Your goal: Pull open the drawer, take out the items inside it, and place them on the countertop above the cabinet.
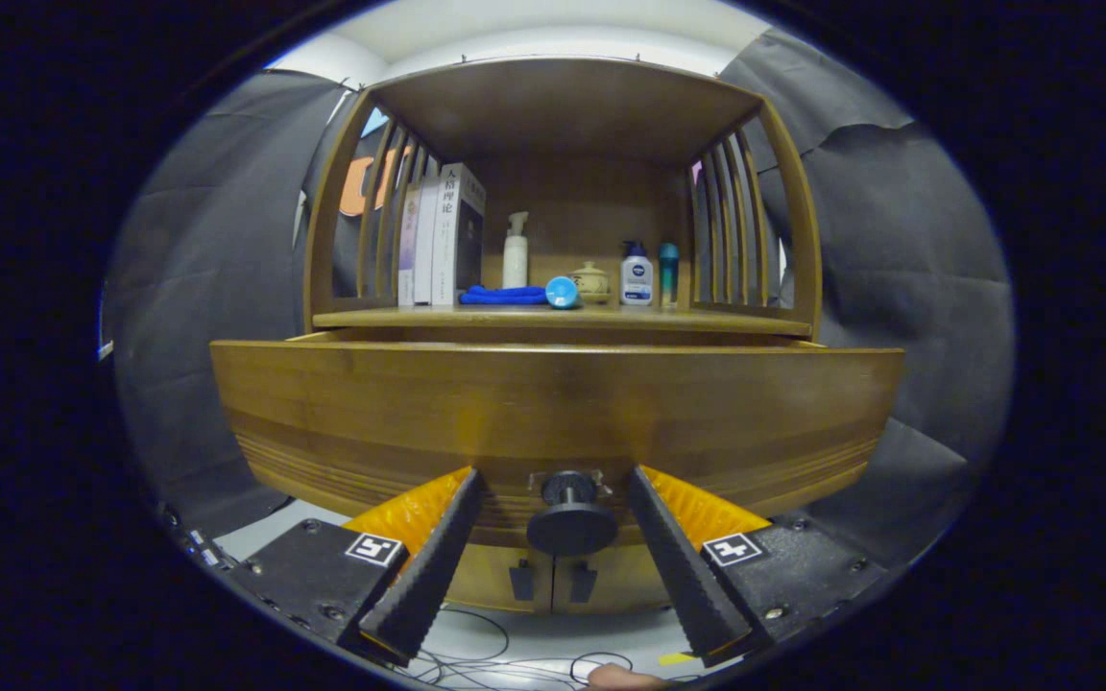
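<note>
A wooden cabinet stands straight ahead, and its drawer front point(553, 408) stands out toward me, partly pulled from under the countertop point(553, 320). The drawer's round dark knob point(571, 518) sits between my fingers, with a gap on each side. My gripper point(553, 489) is open around the knob without touching it. The drawer's inside is hidden behind its front panel. On the countertop lie a folded blue cloth point(503, 295) and a small blue roll point(562, 292).
The shelf also holds books point(440, 235) at the left, a white pump bottle point(515, 251), a small lidded pot point(591, 282), a white bottle point(637, 275) and a teal bottle point(669, 272). Slatted side rails flank it. Two lower cabinet doors point(553, 581) and floor cables point(515, 662) lie below.
</note>
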`<state>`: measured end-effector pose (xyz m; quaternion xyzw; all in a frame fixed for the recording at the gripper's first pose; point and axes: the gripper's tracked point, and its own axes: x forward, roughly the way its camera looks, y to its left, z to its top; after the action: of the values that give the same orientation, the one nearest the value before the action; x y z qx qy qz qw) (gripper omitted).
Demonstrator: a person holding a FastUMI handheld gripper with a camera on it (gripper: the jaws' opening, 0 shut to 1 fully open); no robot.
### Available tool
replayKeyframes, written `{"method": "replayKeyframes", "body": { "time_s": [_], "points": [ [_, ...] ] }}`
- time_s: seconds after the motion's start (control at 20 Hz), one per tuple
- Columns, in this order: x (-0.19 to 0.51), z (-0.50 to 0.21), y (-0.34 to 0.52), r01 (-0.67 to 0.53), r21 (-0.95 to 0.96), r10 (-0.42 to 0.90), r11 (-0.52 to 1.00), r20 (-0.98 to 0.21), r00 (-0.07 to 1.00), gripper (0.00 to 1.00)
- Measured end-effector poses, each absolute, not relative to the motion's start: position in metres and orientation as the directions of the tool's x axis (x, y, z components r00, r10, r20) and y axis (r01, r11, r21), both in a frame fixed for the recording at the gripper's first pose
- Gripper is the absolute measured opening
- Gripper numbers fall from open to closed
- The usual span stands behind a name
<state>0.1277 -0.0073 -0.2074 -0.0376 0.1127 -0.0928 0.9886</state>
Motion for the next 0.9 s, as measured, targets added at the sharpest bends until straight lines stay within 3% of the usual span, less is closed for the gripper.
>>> {"method": "replayKeyframes", "body": {
  "time_s": [0.9],
  "points": [
    [0.216,-0.209,-0.021,0.193,-0.132,-0.221,0.972,-0.249,0.943,0.99]
  ]
}}
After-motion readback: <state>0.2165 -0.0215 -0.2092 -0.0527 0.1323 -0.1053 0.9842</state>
